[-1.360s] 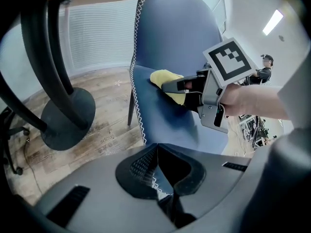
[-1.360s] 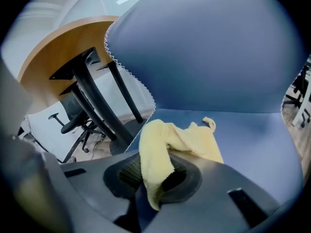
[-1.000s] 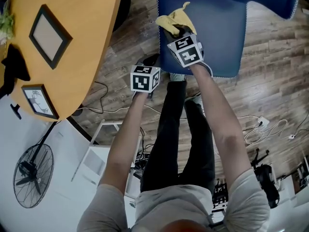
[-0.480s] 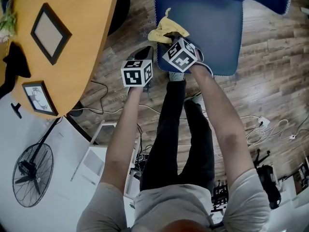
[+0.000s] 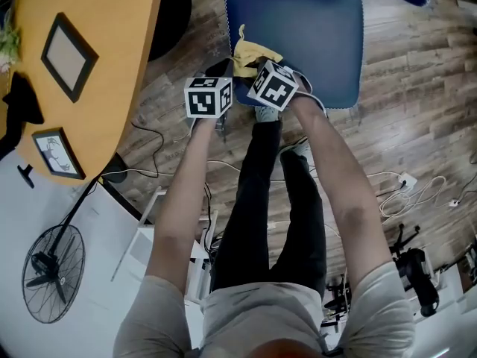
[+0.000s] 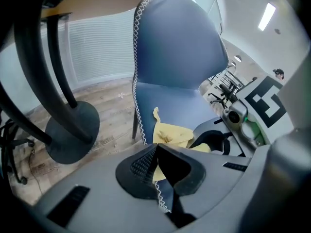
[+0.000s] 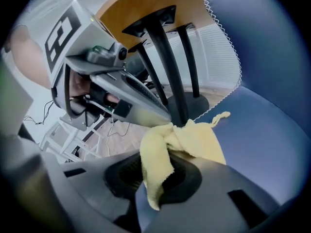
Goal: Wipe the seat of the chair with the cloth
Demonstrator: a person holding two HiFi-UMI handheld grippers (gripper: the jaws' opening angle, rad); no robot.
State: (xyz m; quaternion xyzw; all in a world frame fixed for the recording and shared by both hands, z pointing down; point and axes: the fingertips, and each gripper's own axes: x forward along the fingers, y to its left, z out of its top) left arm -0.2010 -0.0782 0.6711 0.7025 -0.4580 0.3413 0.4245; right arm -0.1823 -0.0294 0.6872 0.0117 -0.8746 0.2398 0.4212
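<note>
Well, the yellow cloth (image 5: pixel 250 53) sits at the front left corner of the blue chair seat (image 5: pixel 313 36), bunched up in a little heap with one thin end poking out. The right gripper (image 7: pixel 155 174) pinches it, and a fold of cloth hangs down between the jaws. The rest of the seat is bare and blue. I can see no marks or dirt on it, so I cannot tell which parts have been wiped. My guess is that the wiping is under way and the cloth is at the near end of a stroke, right by the white stitched edge. The far part and the right side of the seat may need more passes.

The left gripper (image 6: pixel 158 171) is just beside the right one, at the seat's left edge and mostly over the wooden floor (image 5: pixel 417 88). Its jaws are pressed together at the tips. A bit of the stitched edge shows in the gap lower down, but I don't think it holds anything.

Both of the person's arms reach forward and down, close side by side, so the two marker cubes nearly touch. The person stands right in front of the chair, legs close to the seat's front edge. The orange wooden surface (image 5: pixel 112 43) is off to the left.
</note>
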